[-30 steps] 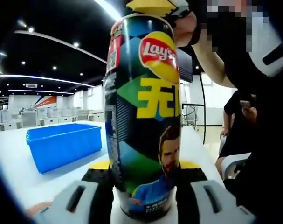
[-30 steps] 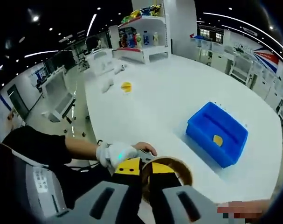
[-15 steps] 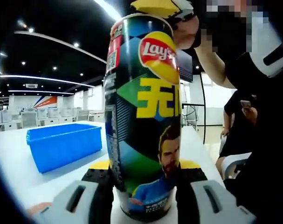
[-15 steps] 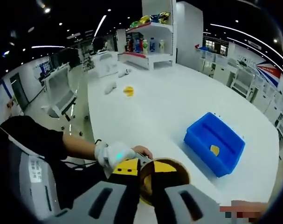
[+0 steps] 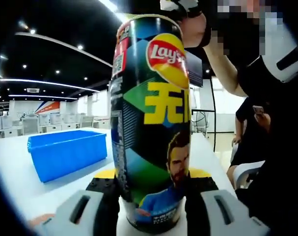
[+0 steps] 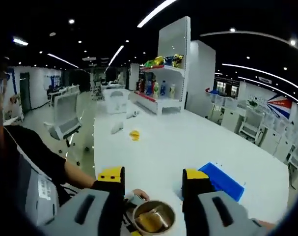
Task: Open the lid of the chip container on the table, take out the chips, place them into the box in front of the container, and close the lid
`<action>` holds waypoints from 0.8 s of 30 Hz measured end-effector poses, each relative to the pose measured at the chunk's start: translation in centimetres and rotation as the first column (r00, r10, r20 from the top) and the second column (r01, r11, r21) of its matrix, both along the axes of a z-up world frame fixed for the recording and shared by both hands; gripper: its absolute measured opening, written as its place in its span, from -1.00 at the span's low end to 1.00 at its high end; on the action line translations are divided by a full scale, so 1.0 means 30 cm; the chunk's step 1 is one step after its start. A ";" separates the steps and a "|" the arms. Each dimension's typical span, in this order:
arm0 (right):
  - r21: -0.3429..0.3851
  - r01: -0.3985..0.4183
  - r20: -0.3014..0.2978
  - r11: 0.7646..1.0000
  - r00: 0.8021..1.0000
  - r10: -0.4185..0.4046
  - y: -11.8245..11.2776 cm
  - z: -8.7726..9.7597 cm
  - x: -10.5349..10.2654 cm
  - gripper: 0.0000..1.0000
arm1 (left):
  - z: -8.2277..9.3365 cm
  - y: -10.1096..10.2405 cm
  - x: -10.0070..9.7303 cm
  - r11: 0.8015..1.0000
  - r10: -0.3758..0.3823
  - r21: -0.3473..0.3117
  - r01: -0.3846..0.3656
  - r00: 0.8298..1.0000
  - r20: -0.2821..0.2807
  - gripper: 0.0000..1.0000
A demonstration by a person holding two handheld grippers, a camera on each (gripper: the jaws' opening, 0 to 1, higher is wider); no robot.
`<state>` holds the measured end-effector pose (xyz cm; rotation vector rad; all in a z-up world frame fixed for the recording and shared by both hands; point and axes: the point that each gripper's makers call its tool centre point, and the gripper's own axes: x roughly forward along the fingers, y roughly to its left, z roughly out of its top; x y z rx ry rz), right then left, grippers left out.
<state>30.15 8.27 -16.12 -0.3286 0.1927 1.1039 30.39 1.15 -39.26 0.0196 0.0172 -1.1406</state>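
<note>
From my left gripper [image 5: 151, 209] I have the chip container [image 5: 151, 123] clamped low on its body, the black pads pressed against either side of the can, which stands upright on the white desk [image 5: 21, 191]. The blue box [image 5: 65, 152] sits on the desk beyond it, off to the left in the left gripper view and well apart from the can. In the right gripper view I am looking down past my right gripper [image 6: 153, 184], whose fingers [image 6: 112, 179] stand wide apart with nothing between them, hovering above the can's open mouth [image 6: 152, 219]; the lid is off and I can see pale chips [image 6: 149, 222] piled inside. The blue box shows there too, just past the right-hand finger. My judgement is that the next reach into the can is where trouble lies: the mouth is narrow against these broad fingers, so coming down off-centre could catch the rim and tip or twist the can in my left grip. Closing too hard on a stack would likely crumble it, and a loose hold could drop chips on the desk on the way to the box. I cannot tell where the lid itself has ended up.
</note>
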 end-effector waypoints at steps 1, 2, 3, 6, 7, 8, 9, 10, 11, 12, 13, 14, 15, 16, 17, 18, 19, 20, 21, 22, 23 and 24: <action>-0.001 -0.053 0.068 0.999 0.996 0.053 0.002 0.016 -0.014 0.23 | 0.000 0.000 0.000 1.000 0.000 0.000 0.000 1.000 0.000 0.05; 0.008 -0.065 0.108 0.998 0.992 0.064 -0.002 0.028 -0.018 0.32 | 0.000 -0.001 -0.001 1.000 0.000 -0.001 0.000 1.000 0.000 0.05; 0.009 -0.089 0.161 0.996 0.983 0.086 -0.008 0.040 -0.023 0.40 | 0.000 -0.001 -0.001 1.000 -0.001 -0.001 0.001 1.000 0.000 0.05; -0.011 -0.116 0.173 0.993 0.978 0.116 -0.030 0.025 -0.044 0.63 | -0.001 -0.004 -0.004 1.000 -0.004 -0.002 0.004 1.000 0.001 0.05; -0.019 -0.117 0.173 0.993 0.978 0.119 -0.038 0.019 -0.048 0.69 | -0.001 -0.004 -0.005 1.000 -0.005 -0.002 0.005 1.000 0.001 0.05; -0.023 -0.112 0.171 0.993 0.979 0.114 -0.047 0.018 -0.043 0.73 | -0.001 -0.004 -0.005 1.000 -0.005 -0.002 0.005 1.000 0.001 0.05; -0.025 -0.100 0.164 0.995 0.981 0.103 -0.066 0.014 -0.038 0.77 | -0.001 -0.004 -0.006 1.000 -0.005 -0.003 0.005 1.000 0.001 0.05; -0.026 -0.090 0.154 0.996 0.984 0.093 -0.079 0.011 -0.033 0.85 | -0.001 -0.004 -0.006 1.000 -0.005 -0.003 0.005 1.000 0.001 0.05; -0.011 -0.067 0.136 0.998 0.988 0.068 -0.100 0.012 -0.021 0.92 | -0.001 -0.004 -0.007 1.000 -0.005 -0.003 0.005 1.000 0.001 0.05; -0.003 -0.056 0.125 0.998 0.991 0.056 -0.114 0.010 -0.015 0.94 | -0.001 -0.005 -0.007 1.000 -0.006 -0.003 0.006 1.000 0.001 0.05; 0.005 -0.037 0.112 0.999 0.993 0.036 -0.139 0.012 0.000 0.94 | -0.001 -0.005 -0.008 1.000 -0.007 -0.004 0.007 1.000 0.001 0.05; 0.009 -0.023 0.108 1.000 0.994 0.022 -0.156 0.013 0.009 0.94 | 0.000 -0.005 -0.008 1.000 -0.008 -0.004 0.008 1.000 0.001 0.05; 0.010 -0.011 0.104 1.000 0.994 0.010 -0.180 0.012 0.020 0.94 | 0.000 -0.006 -0.009 1.000 -0.009 -0.005 0.009 1.000 0.002 0.05; 0.009 0.002 0.101 1.000 0.995 -0.003 -0.197 0.010 0.029 0.94 | 0.000 -0.006 -0.009 1.000 -0.010 -0.006 0.010 1.000 0.002 0.05; 0.016 0.036 0.090 0.999 0.995 -0.037 -0.230 0.013 0.047 0.94 | 0.000 -0.006 -0.010 1.000 -0.010 -0.006 0.010 1.000 0.002 0.05; 0.027 0.035 0.078 0.999 0.996 -0.037 -0.243 0.013 0.049 0.94 | 0.000 -0.006 -0.010 1.000 -0.010 -0.006 0.010 1.000 0.002 0.05; 0.039 0.020 0.056 0.999 0.998 -0.022 -0.256 0.009 0.041 0.94 | 0.000 -0.006 -0.011 1.000 -0.010 -0.006 0.010 1.000 0.002 0.05; 0.063 0.017 0.033 0.998 0.999 -0.020 -0.282 0.013 0.041 0.94 | 0.001 -0.007 -0.011 1.000 -0.010 -0.006 0.010 1.000 0.002 0.05; 0.075 0.027 0.026 0.997 0.999 -0.029 -0.302 0.013 0.048 0.94 | 0.001 -0.007 -0.012 1.000 -0.009 -0.006 0.009 1.000 0.002 0.05; 0.083 0.035 0.023 0.996 0.999 -0.037 -0.321 0.015 0.054 0.94 | 0.001 -0.007 -0.012 1.000 -0.009 -0.006 0.009 1.000 0.002 0.05; 0.094 0.051 0.026 0.994 0.998 -0.054 -0.351 0.018 0.063 0.94 | 0.001 -0.007 -0.013 1.000 -0.010 -0.006 0.010 1.000 0.002 0.05; 0.097 0.060 0.026 0.993 0.998 -0.063 -0.369 0.019 0.068 0.94 | 0.001 -0.008 -0.013 1.000 -0.010 -0.006 0.010 1.000 0.002 0.05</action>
